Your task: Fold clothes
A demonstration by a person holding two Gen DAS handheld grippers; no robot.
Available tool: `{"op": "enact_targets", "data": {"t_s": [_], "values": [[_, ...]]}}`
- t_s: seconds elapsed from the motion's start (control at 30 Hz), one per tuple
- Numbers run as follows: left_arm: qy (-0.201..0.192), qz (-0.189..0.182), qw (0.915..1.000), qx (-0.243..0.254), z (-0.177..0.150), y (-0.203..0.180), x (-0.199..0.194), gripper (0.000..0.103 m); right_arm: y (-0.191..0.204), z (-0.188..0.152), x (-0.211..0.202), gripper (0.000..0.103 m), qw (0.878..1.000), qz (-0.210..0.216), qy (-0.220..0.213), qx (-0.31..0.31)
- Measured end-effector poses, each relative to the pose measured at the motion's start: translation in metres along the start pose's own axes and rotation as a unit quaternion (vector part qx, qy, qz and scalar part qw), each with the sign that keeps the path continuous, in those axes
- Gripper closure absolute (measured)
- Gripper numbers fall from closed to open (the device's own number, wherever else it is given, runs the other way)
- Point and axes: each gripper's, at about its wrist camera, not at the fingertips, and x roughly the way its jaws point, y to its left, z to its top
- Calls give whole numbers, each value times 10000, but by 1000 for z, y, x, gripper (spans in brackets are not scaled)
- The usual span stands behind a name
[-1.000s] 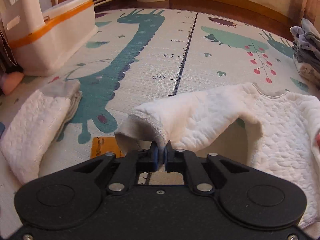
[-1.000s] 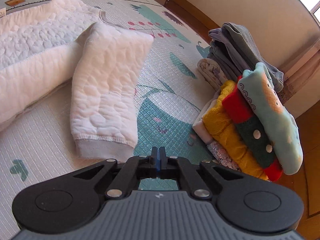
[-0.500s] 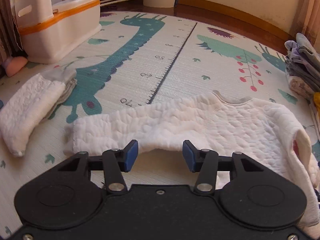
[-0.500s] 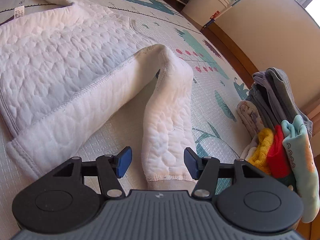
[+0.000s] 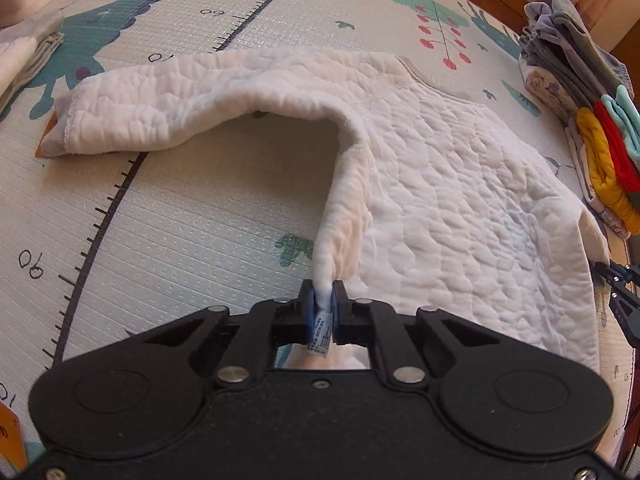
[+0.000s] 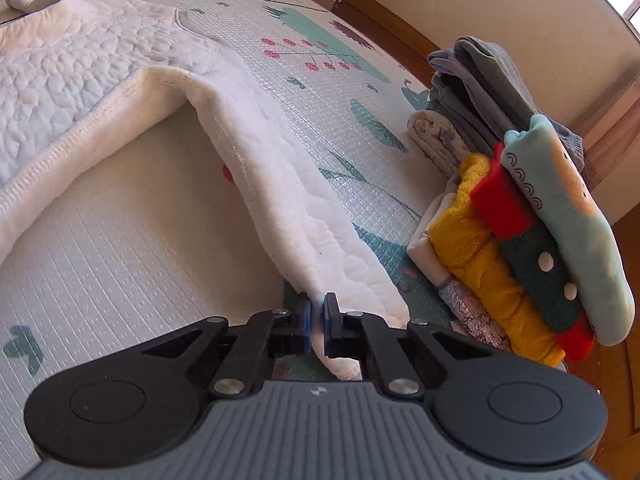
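The white quilted long-sleeved top [image 5: 460,184] lies spread on the printed foam play mat [image 5: 180,216] on the floor. The left hand-held gripper [image 5: 322,305] is clamped on the lower side edge of the top, beside a small care label [image 5: 320,334]. The right hand-held gripper [image 6: 316,322] is clamped on the other bottom corner, lifting it. A stack of folded colourful clothes [image 6: 520,220] stands just beside, on the right.
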Motion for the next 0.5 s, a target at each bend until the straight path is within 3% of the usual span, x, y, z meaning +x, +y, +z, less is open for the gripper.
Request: {"op": "enact_targets", "data": {"t_s": [0.13, 0.23, 0.37, 0.5], "values": [[53, -209, 9993, 307, 7, 13, -4, 97, -7, -12, -1, 96, 9999, -129, 112, -2], [102, -309, 9991, 276, 6, 21, -6, 97, -4, -15, 0, 96, 9995, -201, 110, -214], [284, -472, 9983, -207, 1, 36, -4, 97, -3, -17, 4, 96, 9982, -320, 115, -493], [550, -812, 9906, -956, -6, 49, 0, 97, -11, -14, 25, 96, 9962, -475, 271, -683]]}}
